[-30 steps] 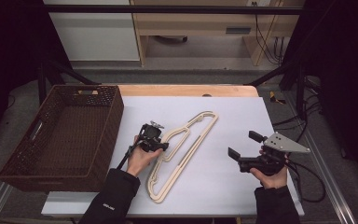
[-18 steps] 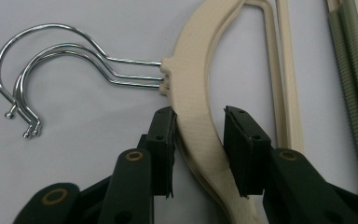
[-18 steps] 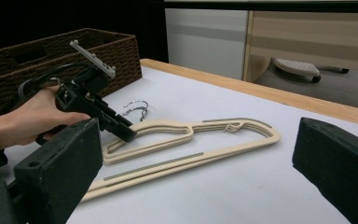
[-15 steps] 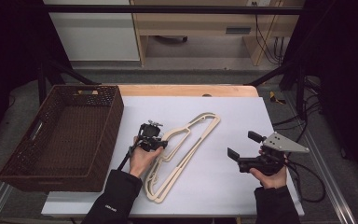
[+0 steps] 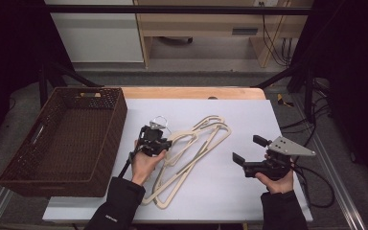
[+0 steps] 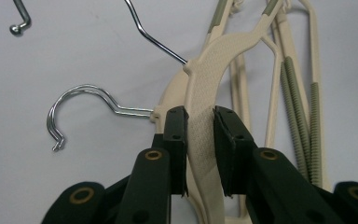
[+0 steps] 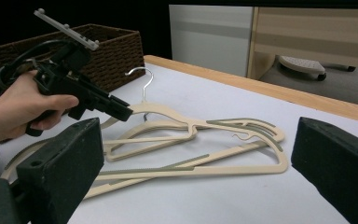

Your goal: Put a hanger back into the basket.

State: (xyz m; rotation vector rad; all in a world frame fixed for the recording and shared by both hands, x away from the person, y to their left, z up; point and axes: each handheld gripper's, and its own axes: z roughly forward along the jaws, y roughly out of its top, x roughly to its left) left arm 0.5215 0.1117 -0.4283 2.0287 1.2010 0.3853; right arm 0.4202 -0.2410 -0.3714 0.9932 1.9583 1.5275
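At the left edge of the table (image 5: 230,191) sits a dark wicker basket (image 5: 62,143), long side running away from the person, its near wall beside the person's left sleeve. Just right of it, over the white tabletop, the left gripper (image 5: 162,142) is held in the left hand (image 5: 143,163). Its jaws have just been closing, and the left gripper view shows them pinching the textured neck of the top hanger (image 6: 205,135), pads pressed against both faces of the beige plastic. That hanger's chrome hook (image 6: 81,112) curls off toward the basket side; from the right gripper view the hook end appears raised off the table, the far end still down on the pile.

Middle of the table: a loose pile of beige hangers (image 5: 191,153) with grey-green ribbed strips, overlapping and lying slantwise from near-left to far-right. How many are stacked I cannot tell for certain. A second wire hook (image 6: 156,39) shows behind the gripped neck.

Right side: the right gripper (image 5: 251,153), held in the right hand (image 5: 275,179), hovers well apart from the hangers. Jaws spread wide, nothing between them, pointed toward the pile.
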